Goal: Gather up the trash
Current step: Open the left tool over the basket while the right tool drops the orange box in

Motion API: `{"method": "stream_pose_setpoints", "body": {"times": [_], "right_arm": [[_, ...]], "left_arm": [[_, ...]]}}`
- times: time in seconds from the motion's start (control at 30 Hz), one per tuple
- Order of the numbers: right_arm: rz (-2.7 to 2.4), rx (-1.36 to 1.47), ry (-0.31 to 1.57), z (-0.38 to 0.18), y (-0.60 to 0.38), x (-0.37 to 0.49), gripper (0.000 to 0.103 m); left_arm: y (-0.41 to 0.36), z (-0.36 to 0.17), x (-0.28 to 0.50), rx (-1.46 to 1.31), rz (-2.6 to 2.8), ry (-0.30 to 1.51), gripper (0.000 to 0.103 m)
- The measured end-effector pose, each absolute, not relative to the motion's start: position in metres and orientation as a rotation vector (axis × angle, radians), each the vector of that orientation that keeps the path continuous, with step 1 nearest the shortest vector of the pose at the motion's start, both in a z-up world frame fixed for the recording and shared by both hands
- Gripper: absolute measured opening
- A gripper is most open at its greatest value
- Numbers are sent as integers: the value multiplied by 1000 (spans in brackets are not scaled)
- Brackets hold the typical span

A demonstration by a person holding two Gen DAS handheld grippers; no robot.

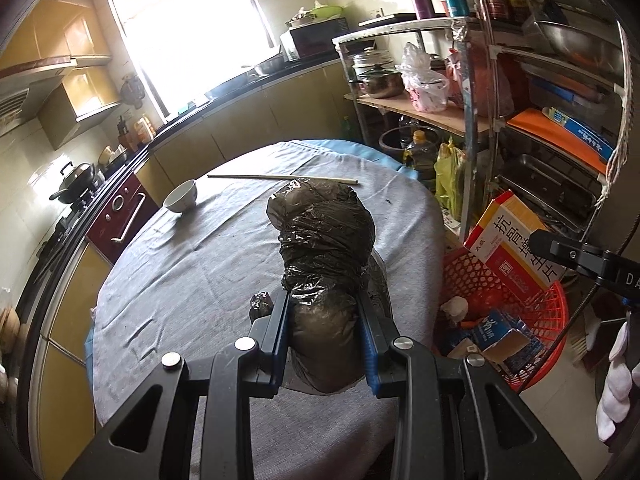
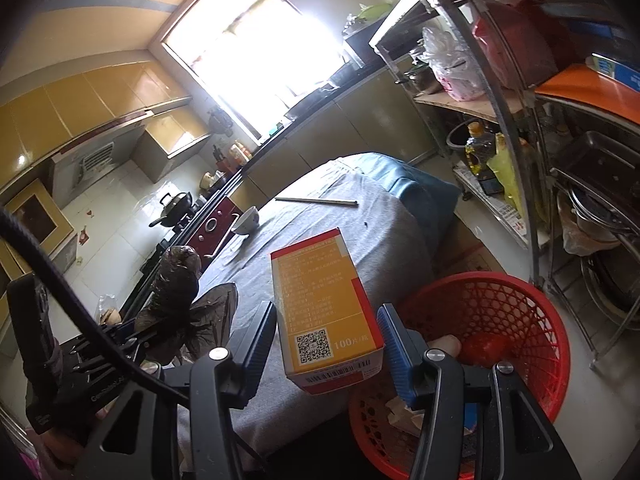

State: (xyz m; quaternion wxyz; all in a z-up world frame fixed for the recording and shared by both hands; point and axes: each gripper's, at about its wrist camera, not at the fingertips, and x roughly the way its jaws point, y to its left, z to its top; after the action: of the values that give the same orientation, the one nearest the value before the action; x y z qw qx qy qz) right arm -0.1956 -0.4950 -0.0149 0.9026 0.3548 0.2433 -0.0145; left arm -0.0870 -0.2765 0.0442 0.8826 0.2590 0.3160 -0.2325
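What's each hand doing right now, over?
Left tool shut on black bag, above the table. Right tool around medicine box, grip unclear. Red basket beside the table, nothing blocking.

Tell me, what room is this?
Most likely a home kitchen: a wok sits on the stove by the wall, cooking pots fill a metal rack, and a microwave stands on the counter near the window.
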Motion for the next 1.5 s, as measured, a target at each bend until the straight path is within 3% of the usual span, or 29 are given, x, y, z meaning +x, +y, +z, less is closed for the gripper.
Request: {"method": "stream_pose_setpoints", "body": {"times": [1.5], "right_arm": [[-144, 812, 497, -36, -530, -237, 56]], "left_arm": [[-341, 8, -116, 714, -629, 661, 33]]}}
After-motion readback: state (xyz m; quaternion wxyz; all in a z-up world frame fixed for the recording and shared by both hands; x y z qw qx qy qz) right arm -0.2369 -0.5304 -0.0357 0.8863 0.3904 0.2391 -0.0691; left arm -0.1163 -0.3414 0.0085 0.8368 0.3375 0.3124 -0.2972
